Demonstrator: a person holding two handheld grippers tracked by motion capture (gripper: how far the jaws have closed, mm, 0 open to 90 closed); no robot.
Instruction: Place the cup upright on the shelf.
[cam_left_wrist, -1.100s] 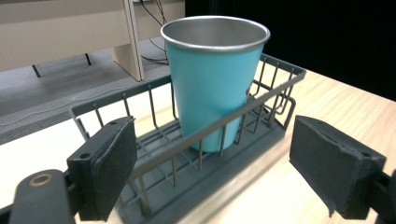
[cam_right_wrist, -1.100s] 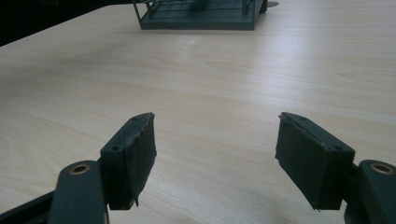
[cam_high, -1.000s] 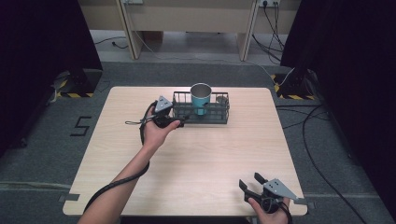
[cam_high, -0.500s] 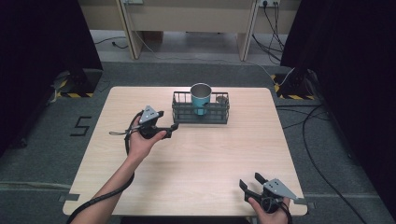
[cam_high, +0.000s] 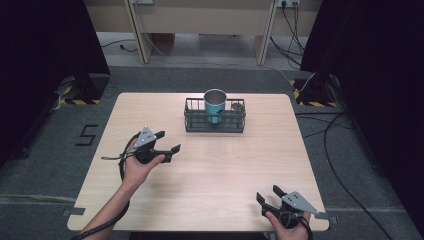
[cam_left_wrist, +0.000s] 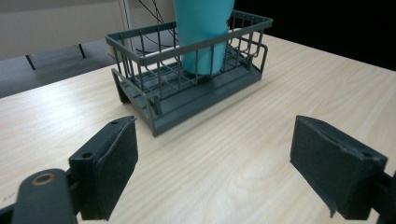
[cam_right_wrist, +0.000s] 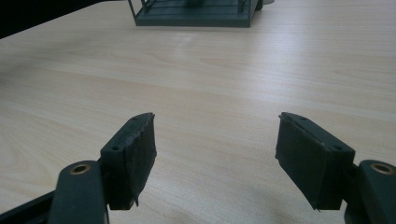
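Observation:
A dark grey wire basket (cam_high: 194, 121) stands at the table's far middle with a teal metal cup (cam_high: 215, 104) upright inside it. A small dark object (cam_high: 237, 106) sits in the basket's right end; I cannot tell what it is. My left gripper (cam_high: 168, 141) is held open over the left half of the table, nothing between its jaws, pointing towards the basket (cam_left_wrist: 154, 105) and cup (cam_left_wrist: 203, 32). My right gripper (cam_high: 269, 194) rests open at the front right edge, its open jaws framing bare wood (cam_right_wrist: 215, 140), the basket (cam_right_wrist: 196, 17) far ahead.
The light wooden table (cam_high: 210, 165) has dark floor all round. Cables (cam_high: 345, 150) run over the floor to the right, and a pale desk frame (cam_high: 200, 20) stands behind. Tape marks the table's front corners.
My left gripper has drawn back from the basket's left end, towards the person and to the left, staying open. The right gripper has not moved.

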